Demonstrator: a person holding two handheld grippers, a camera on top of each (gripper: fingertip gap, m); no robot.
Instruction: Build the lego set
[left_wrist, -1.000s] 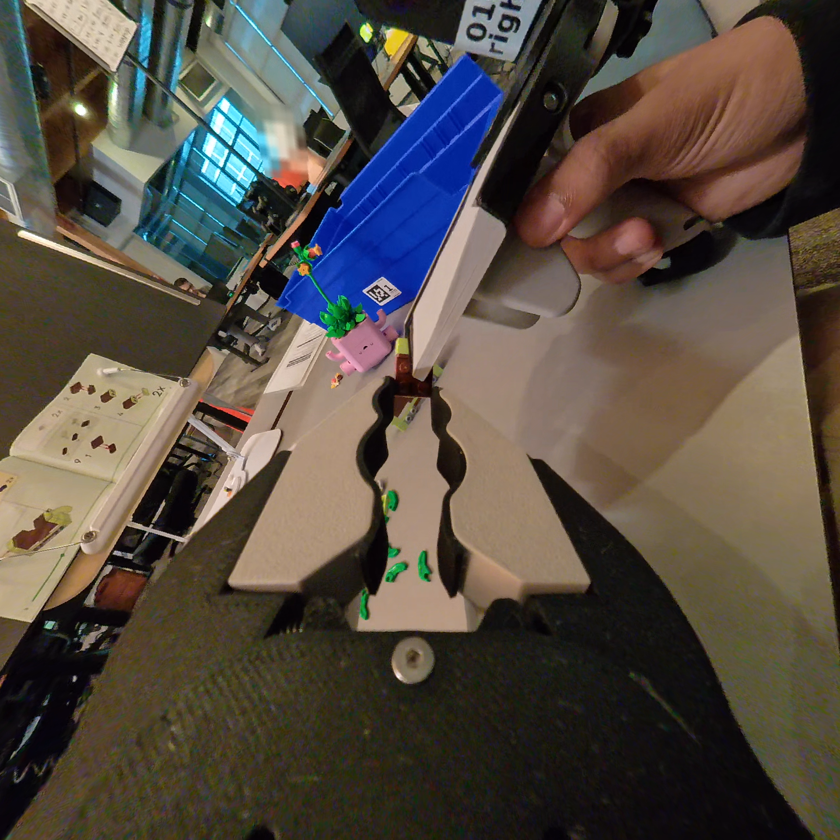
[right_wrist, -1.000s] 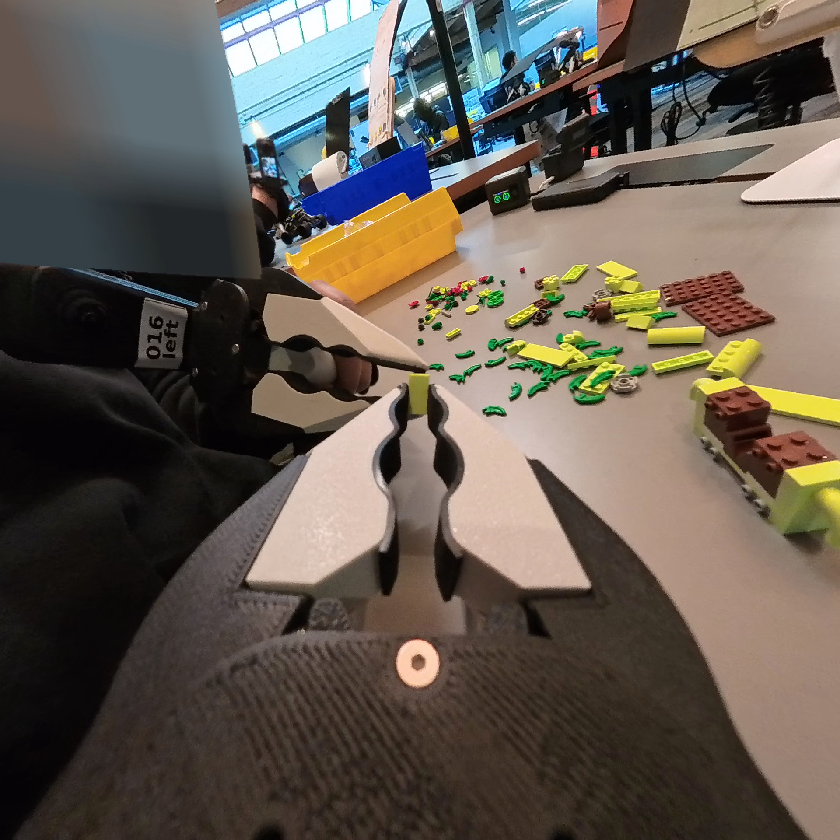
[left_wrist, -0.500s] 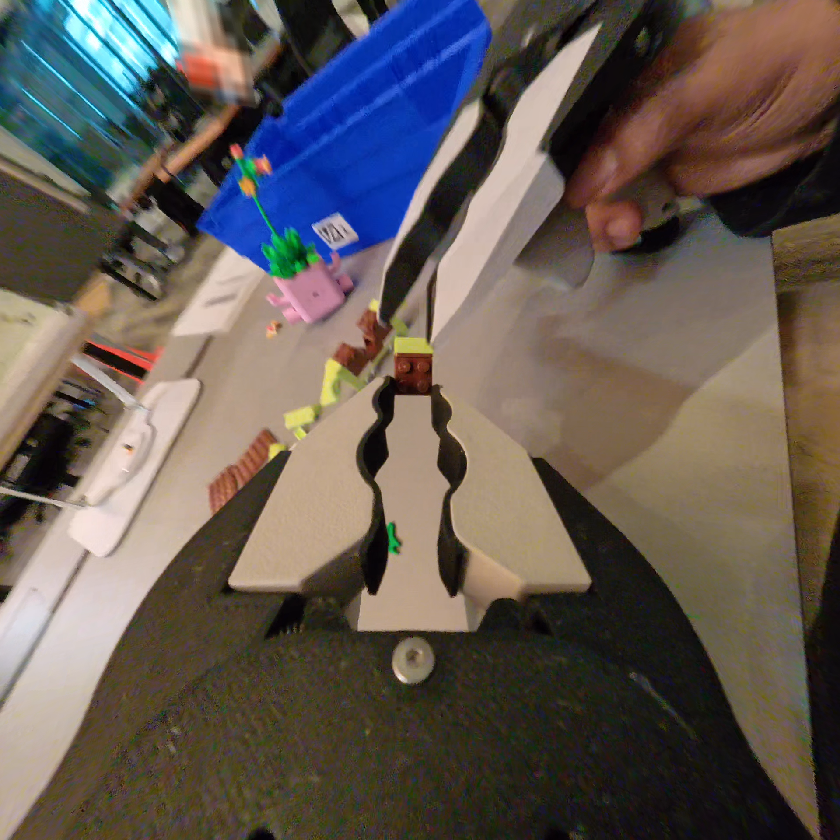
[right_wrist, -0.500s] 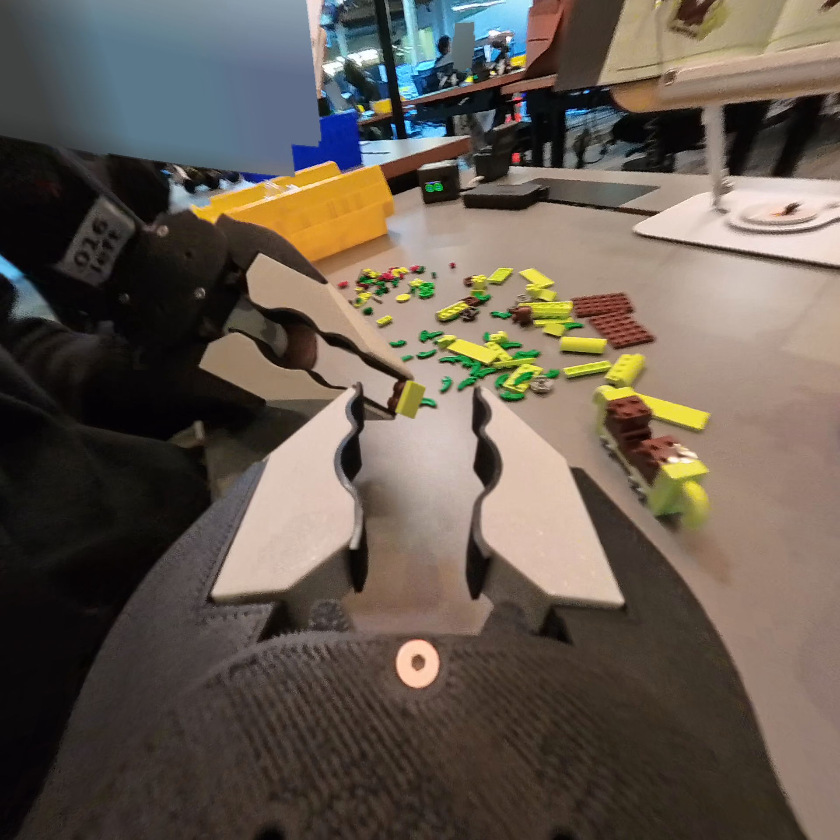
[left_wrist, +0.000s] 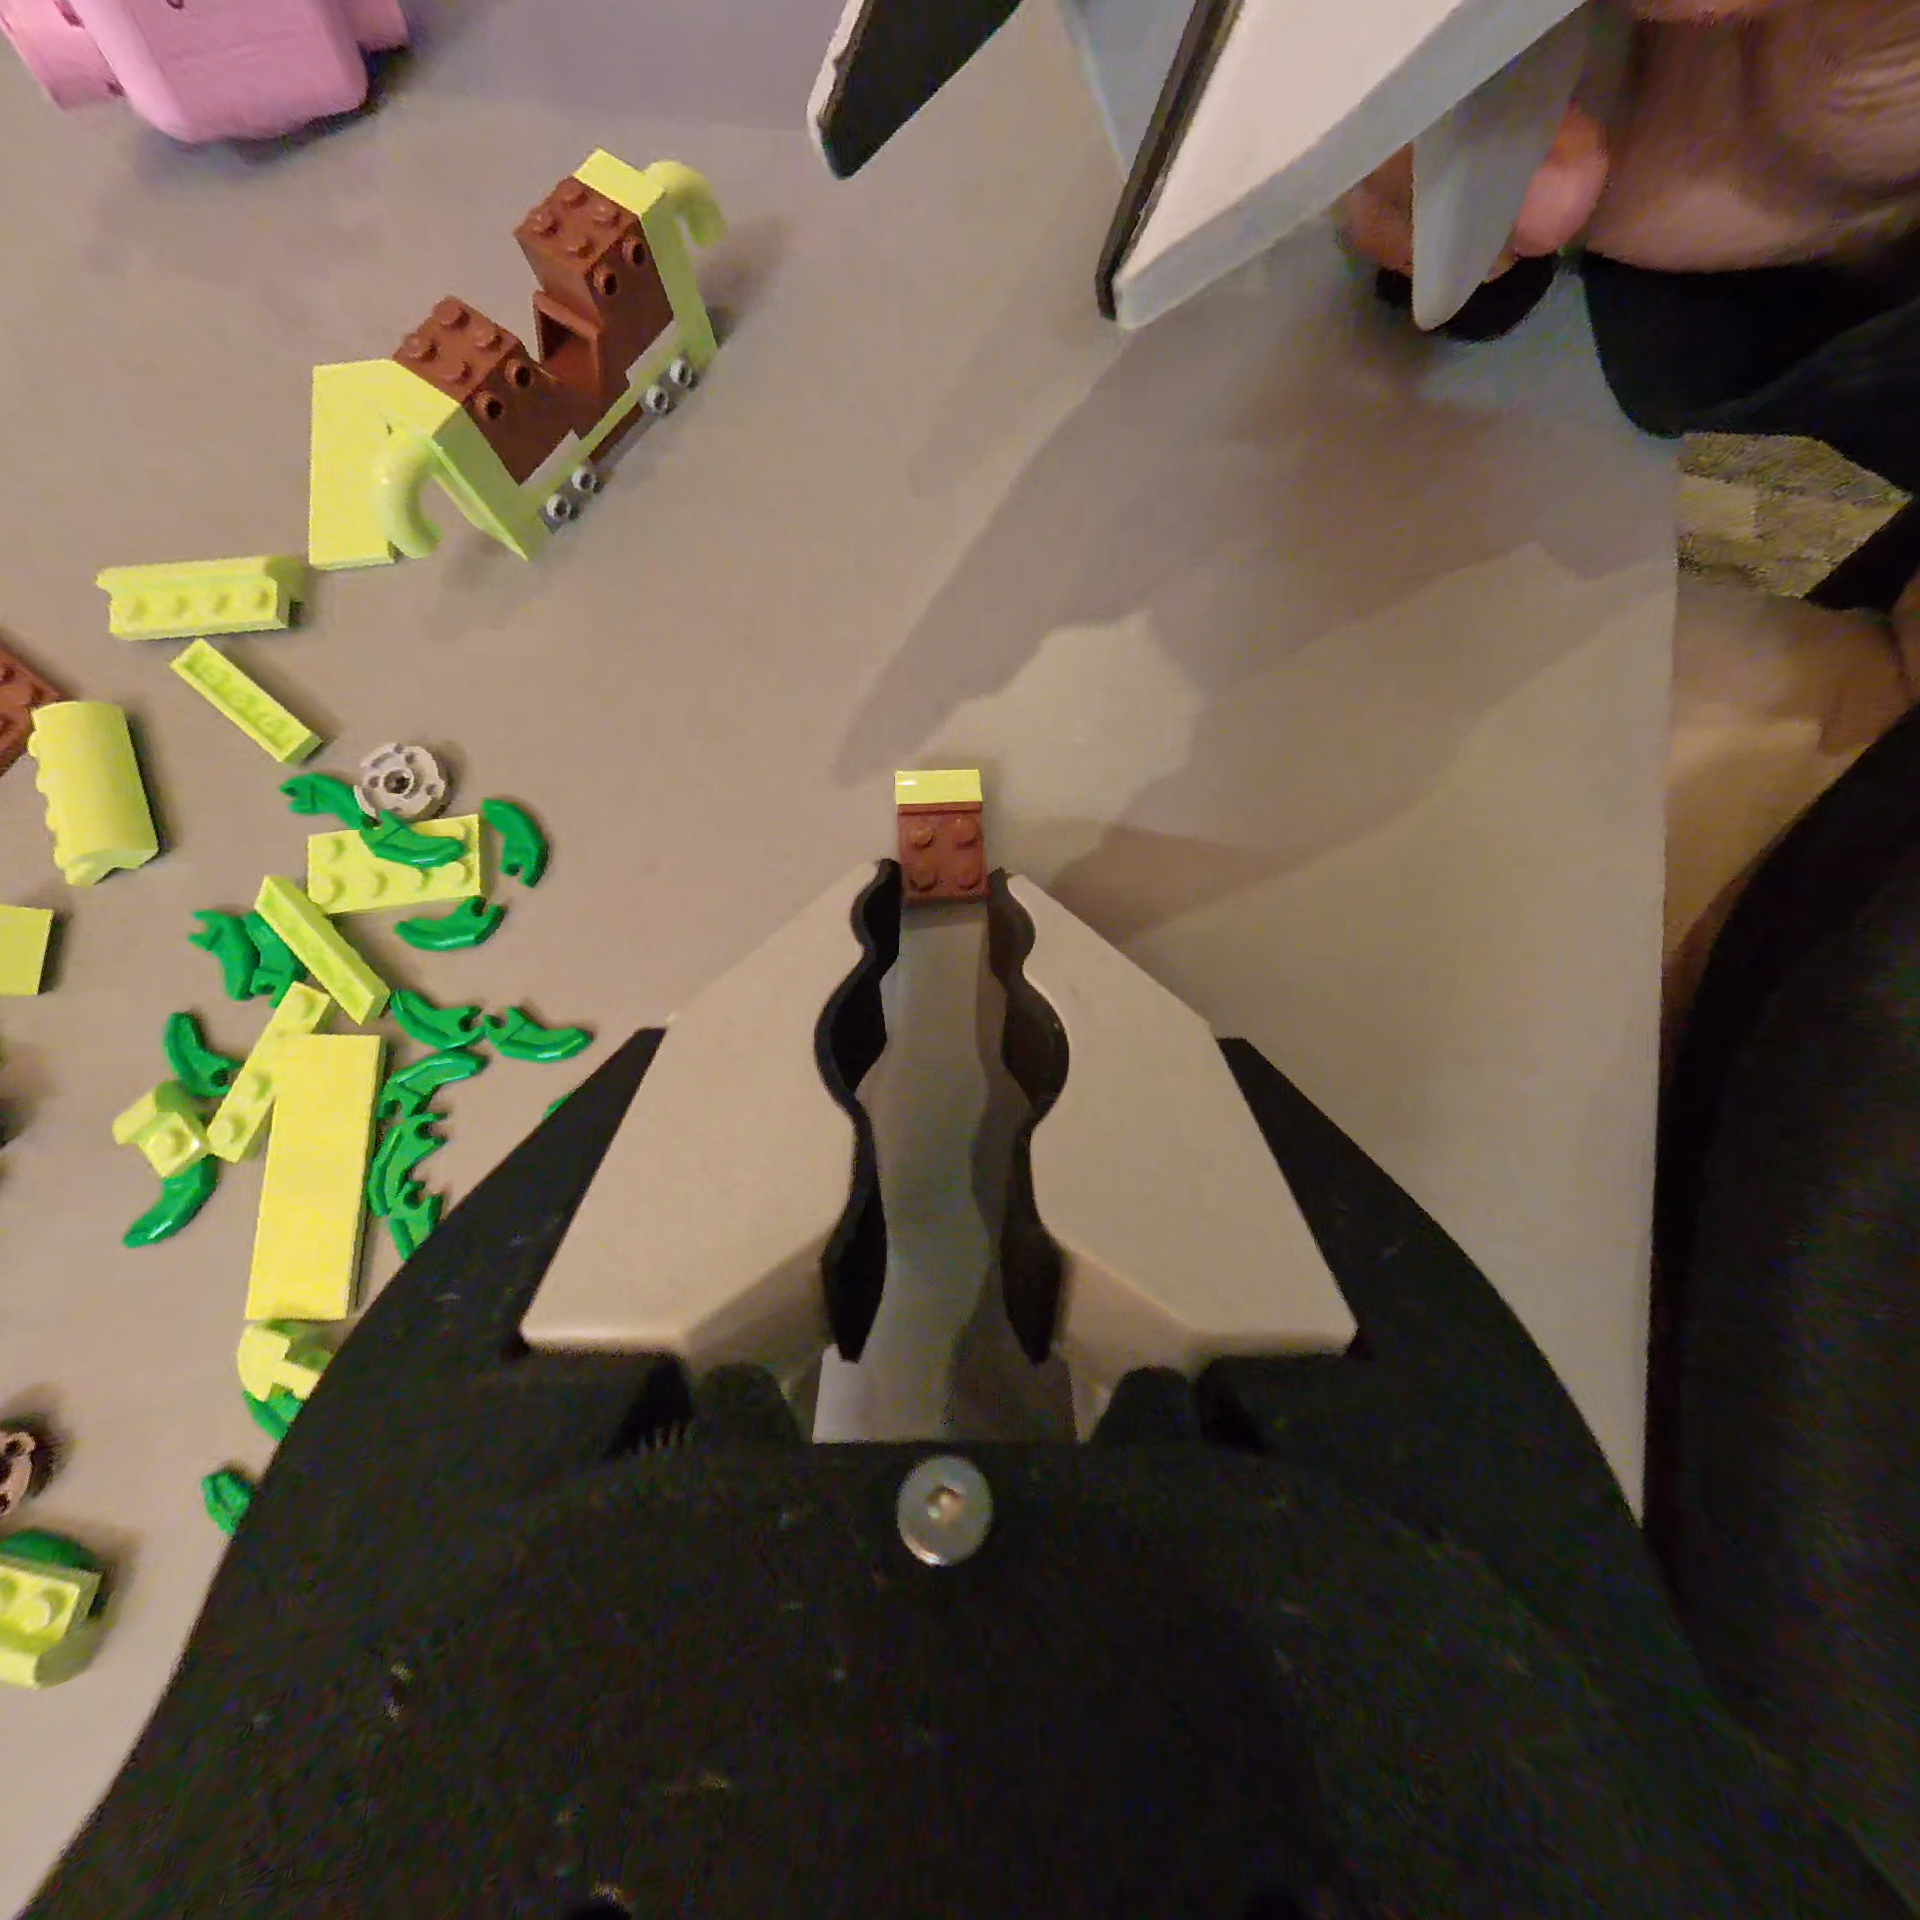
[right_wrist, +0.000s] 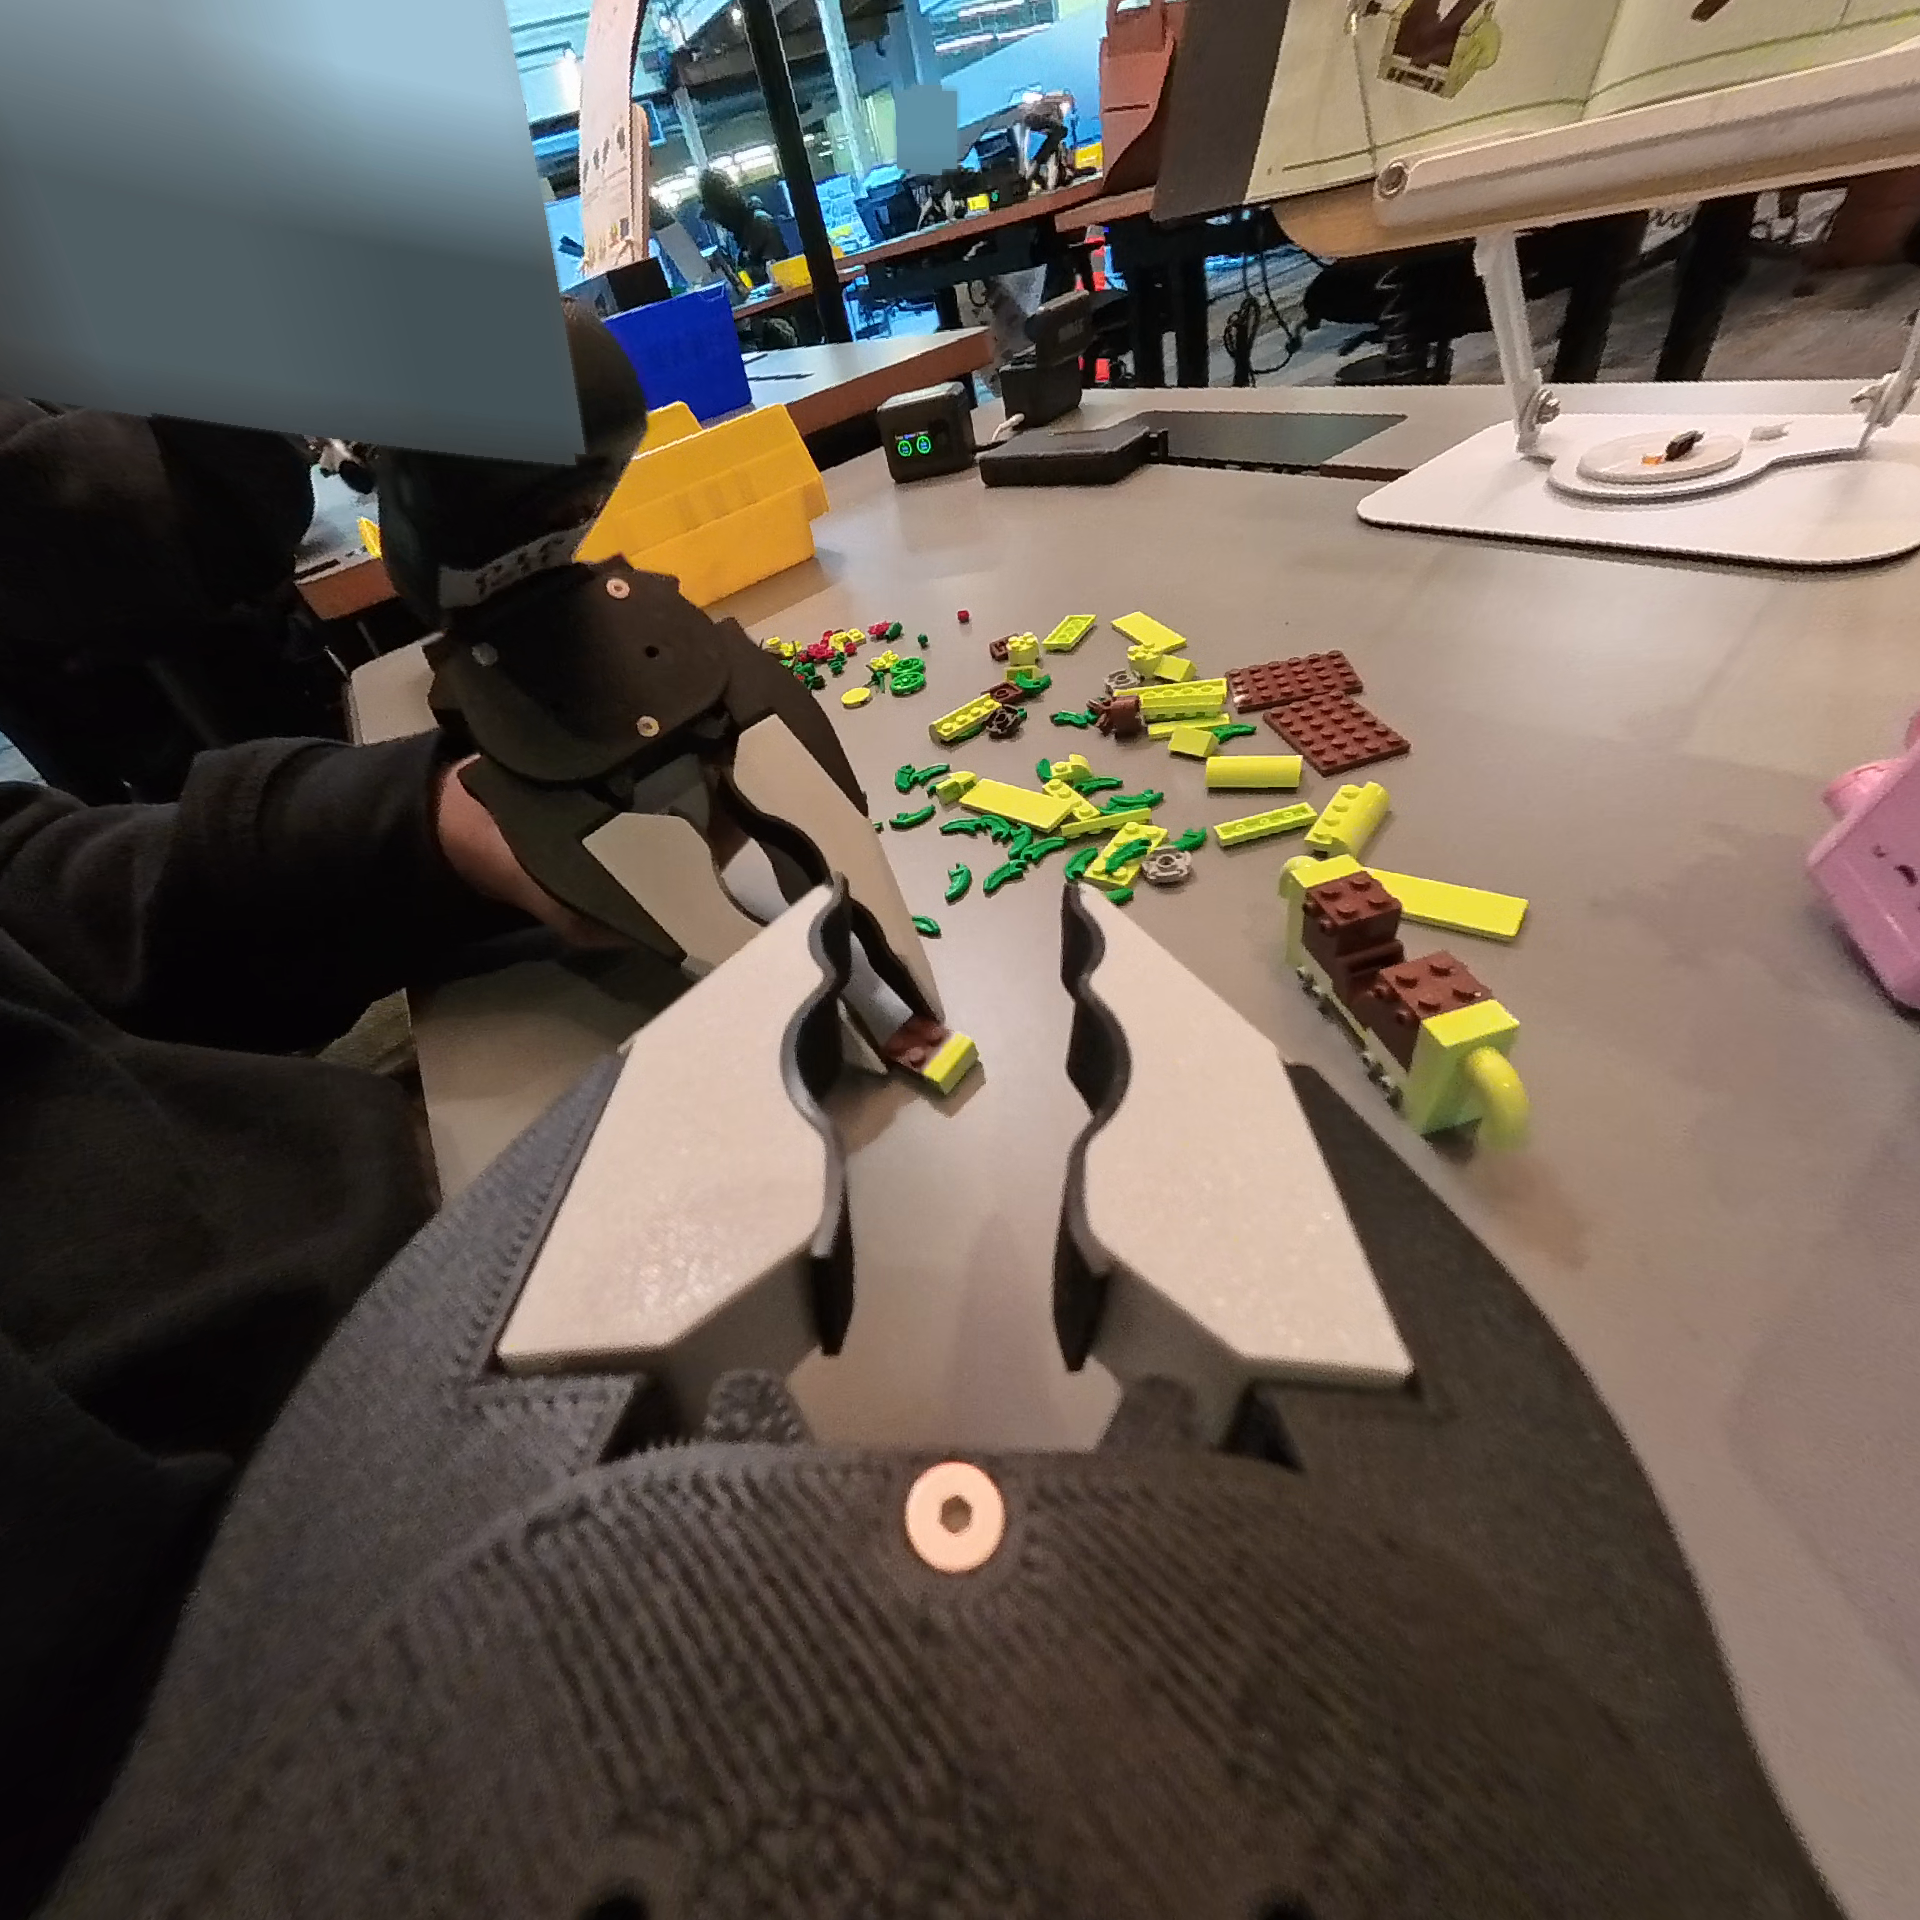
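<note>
Small brown 2x2 plastic brick capped with a lime tile (left_wrist: 939, 840) is pinched in the left gripper (left_wrist: 940, 883), low over the grey table (left_wrist: 1299, 831). Right gripper (right_wrist: 951, 914) is spread wide, empty. Brown-and-lime partial build (left_wrist: 540, 343) is seen at 10 o'clock; loose green and lime pieces (left_wrist: 343, 997) at 9 o'clock are unplaced, so much is judged left.

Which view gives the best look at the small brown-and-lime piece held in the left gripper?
The left wrist view: the brown-and-lime piece sits centred at the left gripper tips, studs facing the camera. The right wrist view shows it smaller, from the side, with a finger partly covering it.
</note>
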